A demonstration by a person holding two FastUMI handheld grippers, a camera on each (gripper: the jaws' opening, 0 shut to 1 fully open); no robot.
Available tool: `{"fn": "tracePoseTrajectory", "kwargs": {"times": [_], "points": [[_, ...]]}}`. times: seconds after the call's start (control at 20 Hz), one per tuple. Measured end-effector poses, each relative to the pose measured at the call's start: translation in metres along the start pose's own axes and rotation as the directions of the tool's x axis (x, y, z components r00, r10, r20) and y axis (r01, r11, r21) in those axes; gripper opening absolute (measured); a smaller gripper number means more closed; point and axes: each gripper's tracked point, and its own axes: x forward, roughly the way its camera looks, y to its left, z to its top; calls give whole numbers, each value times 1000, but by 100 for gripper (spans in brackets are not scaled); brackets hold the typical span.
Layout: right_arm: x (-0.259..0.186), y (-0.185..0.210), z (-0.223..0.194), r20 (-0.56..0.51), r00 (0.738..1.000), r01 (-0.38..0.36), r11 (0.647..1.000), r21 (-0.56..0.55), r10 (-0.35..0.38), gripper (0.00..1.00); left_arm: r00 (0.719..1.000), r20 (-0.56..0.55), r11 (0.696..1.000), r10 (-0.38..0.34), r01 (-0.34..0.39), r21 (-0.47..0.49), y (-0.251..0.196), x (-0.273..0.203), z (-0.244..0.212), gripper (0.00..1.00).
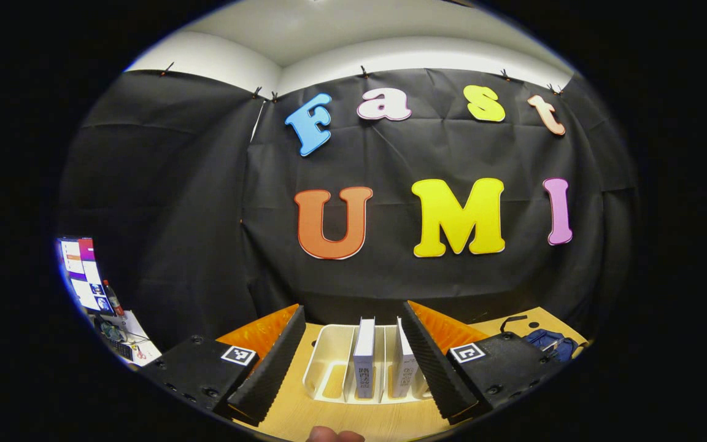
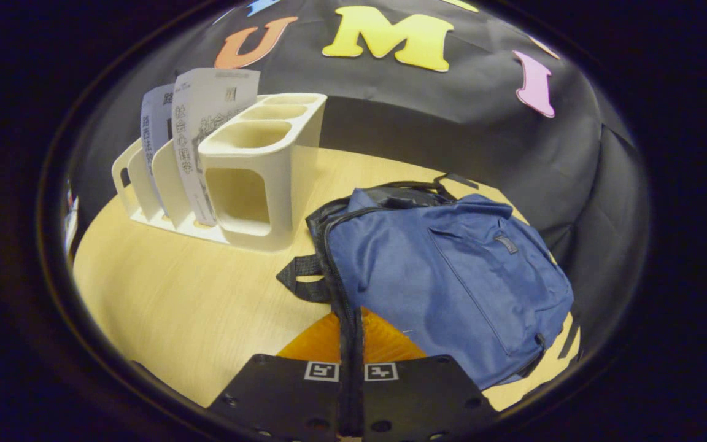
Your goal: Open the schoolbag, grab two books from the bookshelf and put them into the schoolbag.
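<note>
Left claw (image 1: 353, 362) spread before 2 books (image 1: 364, 359) in rack (image 1: 329, 368); right claw (image 2: 351, 344) pressed together beside bag (image 2: 445, 276) on bench (image 2: 175, 294).

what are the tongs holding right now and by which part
The right tongs are shut on a black strap at the near edge of the blue schoolbag. The left tongs are open and hold nothing.

The blue schoolbag (image 2: 445, 276) lies flat on the table. Two white books (image 1: 364, 356) stand up in the white bookshelf (image 1: 329, 368).
</note>
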Motion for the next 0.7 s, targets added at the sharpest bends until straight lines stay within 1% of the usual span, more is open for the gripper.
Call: {"fn": "tracePoseTrajectory", "kwargs": {"times": [0.15, 0.3, 0.4, 0.45, 0.5, 0.7], "points": [[-17, -6, 18, 29, 999, -15, 1000, -10, 15, 0, 999, -48, 1000, 1, -1, -17, -1, 7, -11, 98], [-43, -17, 41, 66, 998, -24, 1000, 20, 22, 0, 997, -78, 999, -6, 4, -35, -4, 15, -19, 99], [-58, -30, 55, 78, 997, -31, 999, 18, 29, 0, 995, -99, 999, -17, 15, -29, -8, 21, -22, 99], [-65, -37, 61, 81, 996, -36, 999, 19, 34, 2, 994, -105, 999, -26, 23, -30, -11, 25, -22, 99], [-73, -45, 69, 92, 995, -34, 999, 19, 32, 0, 993, -111, 999, -34, 30, -36, -12, 29, -22, 99], [-97, -85, 96, 132, 991, -2, 1000, 8, 1, 0, 988, -149, 997, -48, 39, -63, -23, 49, -24, 99]]}}
